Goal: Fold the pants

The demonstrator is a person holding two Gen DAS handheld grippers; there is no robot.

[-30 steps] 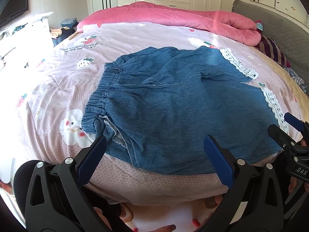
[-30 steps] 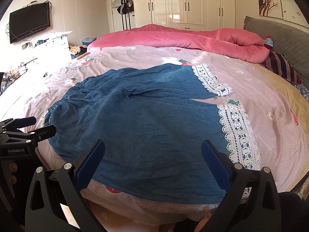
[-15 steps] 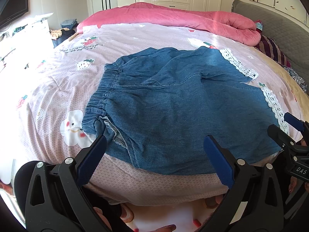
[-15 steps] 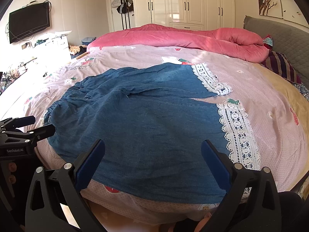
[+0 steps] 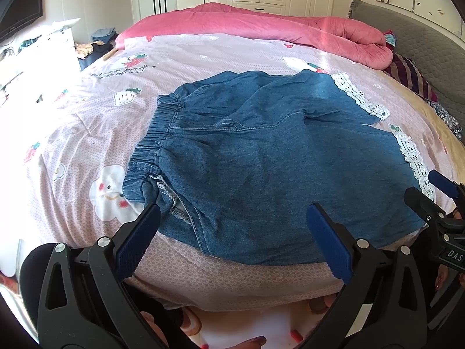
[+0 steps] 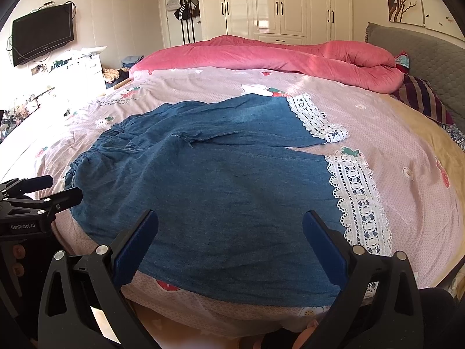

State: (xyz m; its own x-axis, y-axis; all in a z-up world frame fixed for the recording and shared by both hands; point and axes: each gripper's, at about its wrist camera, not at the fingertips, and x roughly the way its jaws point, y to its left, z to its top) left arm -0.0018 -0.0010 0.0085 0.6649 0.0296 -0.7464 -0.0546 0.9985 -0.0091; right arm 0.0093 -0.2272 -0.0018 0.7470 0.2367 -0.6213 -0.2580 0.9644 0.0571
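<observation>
Blue denim pants (image 5: 261, 157) with white lace hems lie spread flat on the pink bed, elastic waistband to the left and legs to the right; they also show in the right wrist view (image 6: 221, 180). My left gripper (image 5: 232, 241) is open and empty, held just before the near edge of the pants at the waist end. My right gripper (image 6: 229, 247) is open and empty, held before the near edge of the closer leg. Each gripper shows at the edge of the other's view.
A rolled pink quilt (image 6: 276, 55) lies across the far side of the bed. A striped pillow (image 6: 424, 99) and grey headboard (image 6: 421, 46) are at the right. White wardrobes stand behind. The bed's near edge (image 5: 232, 285) is just under my grippers.
</observation>
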